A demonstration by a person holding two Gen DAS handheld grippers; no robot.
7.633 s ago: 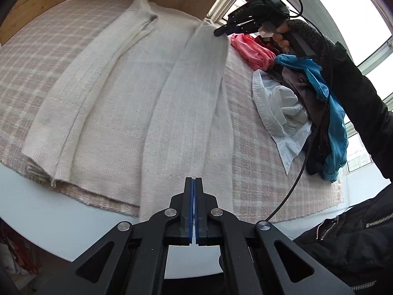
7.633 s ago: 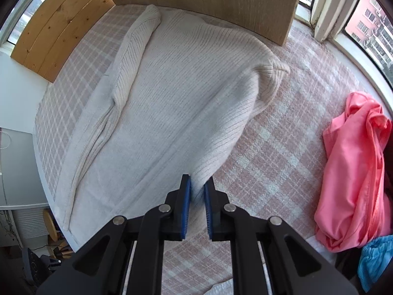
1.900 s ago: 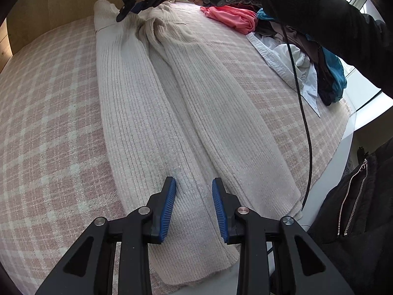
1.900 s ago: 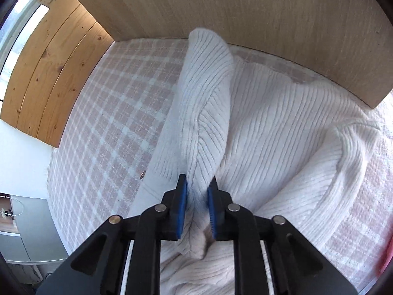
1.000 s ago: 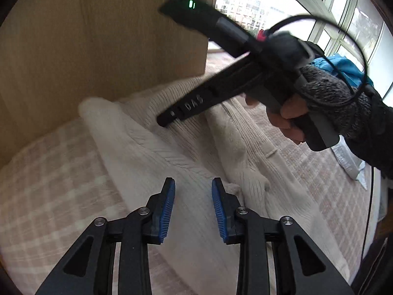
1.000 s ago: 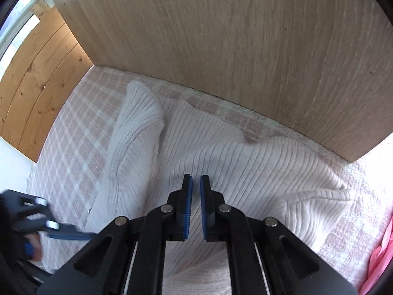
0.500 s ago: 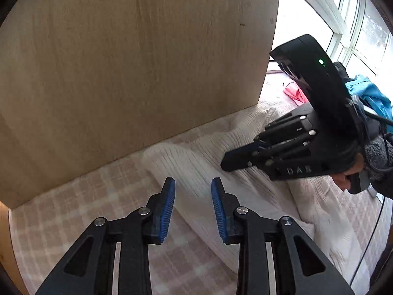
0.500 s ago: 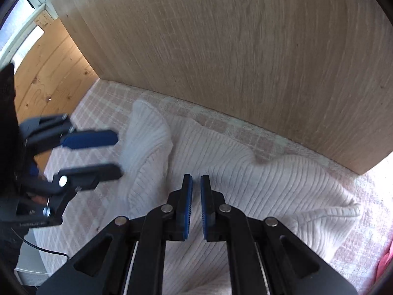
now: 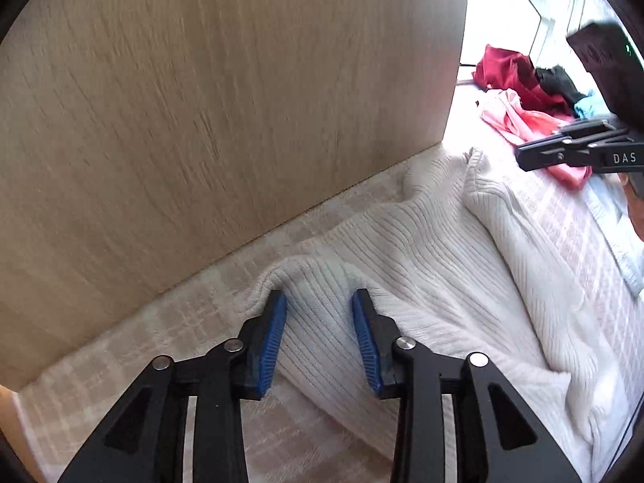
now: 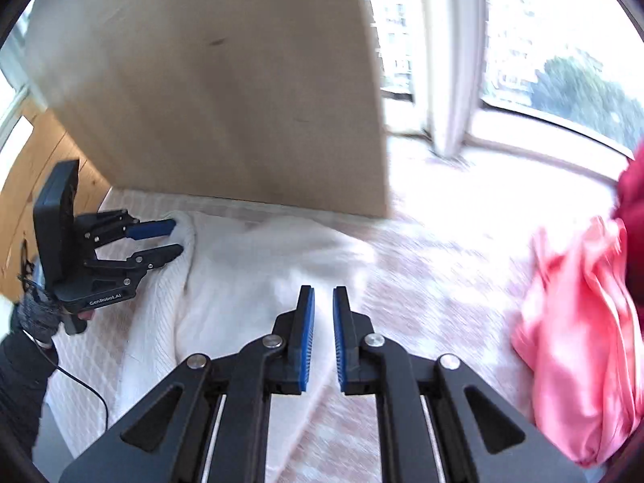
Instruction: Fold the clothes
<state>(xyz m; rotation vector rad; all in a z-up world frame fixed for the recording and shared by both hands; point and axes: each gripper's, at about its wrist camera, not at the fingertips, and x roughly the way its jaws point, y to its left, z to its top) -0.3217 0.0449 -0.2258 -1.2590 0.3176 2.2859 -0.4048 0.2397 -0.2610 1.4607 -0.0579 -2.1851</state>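
A cream ribbed sweater [image 9: 422, 249] lies on the pink checked bedspread [image 9: 161, 342], its top edge against a wooden panel [image 9: 241, 100]. My left gripper [image 9: 318, 294] is open, and its blue pads straddle the raised near corner of the sweater's top edge. The right wrist view shows the same left gripper [image 10: 177, 236] at the far left corner of the sweater [image 10: 249, 273]. My right gripper [image 10: 323, 290] hovers over the sweater's right side by its edge. Its pads are a narrow gap apart with nothing between them. It also shows at the right of the left wrist view, right gripper [image 9: 523, 157].
A pink garment [image 10: 575, 342] and a red one [image 9: 507, 68] lie heaped to the right, by the window [image 10: 543, 60]. The wooden panel [image 10: 221, 100] stands upright just behind the sweater. A hand in a grey knit glove [image 10: 36, 314] holds the left gripper.
My left gripper has moved forward and now straddles the sweater's corner. My right gripper has swung right, from the sweater's middle toward its right side and the window.
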